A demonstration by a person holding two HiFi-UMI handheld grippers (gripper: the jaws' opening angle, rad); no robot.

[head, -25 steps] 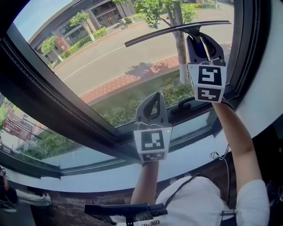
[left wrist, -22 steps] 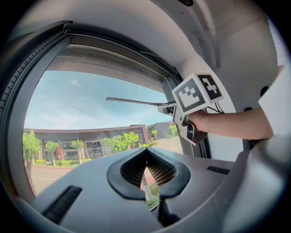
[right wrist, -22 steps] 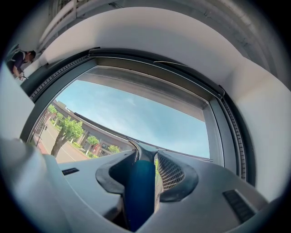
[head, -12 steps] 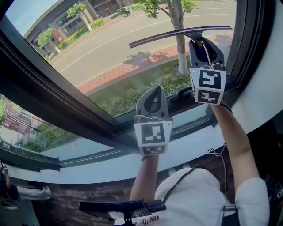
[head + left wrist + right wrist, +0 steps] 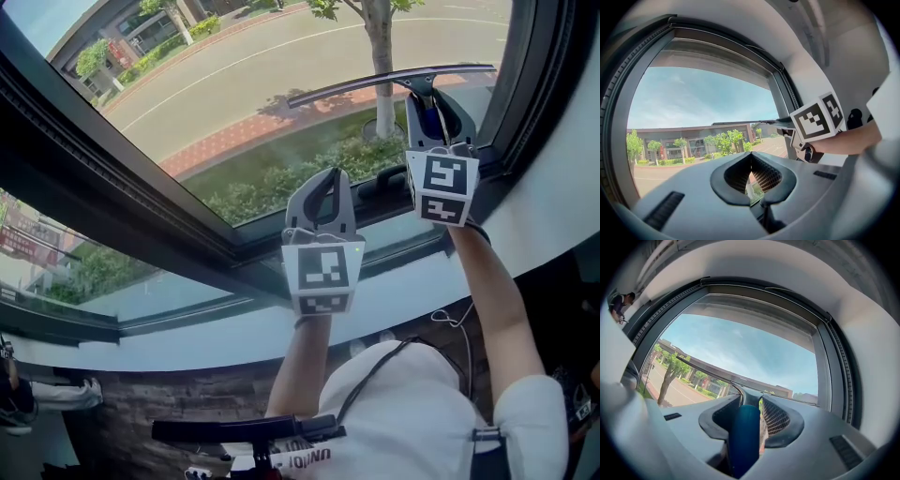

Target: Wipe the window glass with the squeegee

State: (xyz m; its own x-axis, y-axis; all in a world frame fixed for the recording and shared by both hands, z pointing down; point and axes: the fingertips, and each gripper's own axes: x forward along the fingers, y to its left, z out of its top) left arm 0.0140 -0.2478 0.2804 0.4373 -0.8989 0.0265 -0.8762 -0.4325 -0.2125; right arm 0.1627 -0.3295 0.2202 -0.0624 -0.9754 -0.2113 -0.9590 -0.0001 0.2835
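Head view, going left to right: looking steeply down through window glass point(image 5: 234, 84) onto a road and trees, seeing dark window frame point(image 5: 94, 187) at left and white sill point(image 5: 187, 333) below it. Holding left gripper point(image 5: 324, 178) up at centre over the lower frame bar, pressing jaws together tip to tip, pinching nothing. Reaching higher at right with right gripper point(image 5: 436, 96), clamping jaws narrow on the blue handle of the squeegee point(image 5: 375, 82). Laying its long dark blade across the pane, from above the left gripper out toward the right frame edge. Checking left gripper view: seeing pads touching at the front, a teardrop gap behind with nothing in it, squeegee blade and right gripper's marker cube off to the right. Checking right gripper view: seeing blue handle filling the gap between pads, blade spreading both ways ahead against sky. Not telling whether blade is touching glass.
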